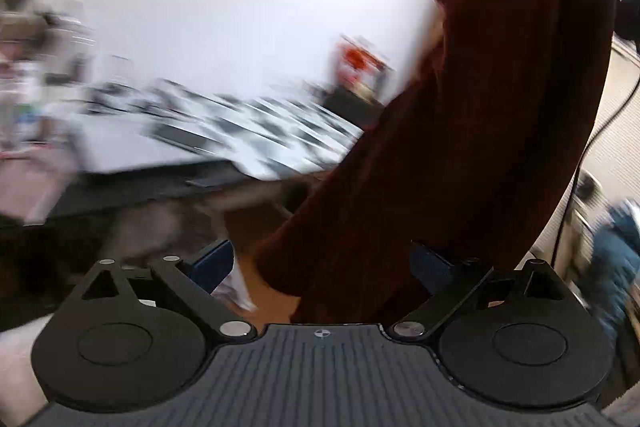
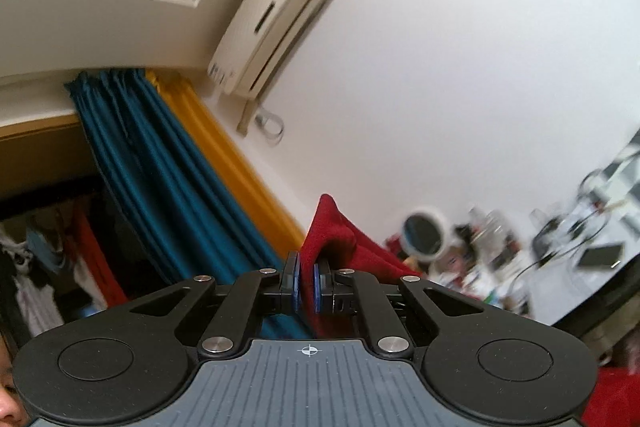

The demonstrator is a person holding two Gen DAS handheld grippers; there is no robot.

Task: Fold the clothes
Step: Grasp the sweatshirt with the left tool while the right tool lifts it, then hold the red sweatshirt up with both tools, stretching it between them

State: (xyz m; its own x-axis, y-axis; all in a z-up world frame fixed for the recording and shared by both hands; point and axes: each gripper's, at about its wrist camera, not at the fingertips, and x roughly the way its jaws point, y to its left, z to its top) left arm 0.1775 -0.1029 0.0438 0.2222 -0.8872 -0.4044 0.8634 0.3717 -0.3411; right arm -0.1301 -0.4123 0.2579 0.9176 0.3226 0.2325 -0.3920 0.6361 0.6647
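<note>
Garment: a dark red garment (image 2: pixel 332 239) is being pinched by the right gripper (image 2: pixel 306 287); a peak of cloth is standing up above the pads and the rest is falling away below them.
Garment, left wrist view: the same cloth (image 1: pixel 460 147) is hanging as a long dark column from the top of the picture down past the left gripper (image 1: pixel 320 263), passing between its fingers toward the right one; whether it is touching either finger I cannot tell.
Right gripper: clenched on the garment, blue pads (image 2: pixel 295 283) pressing the cloth from both sides.
Left gripper: released, its fingers (image 1: pixel 212 263) standing wide apart with nothing clamped.
Only in the right wrist view: a wall air conditioner (image 2: pixel 276 15) high above the garment, teal and yellow curtains (image 2: pixel 160 167) to its left, a round mirror (image 2: pixel 424 235) to its right.
Only in the left wrist view: a white table (image 1: pixel 200 143) with blurred clutter, left of the hanging garment.
</note>
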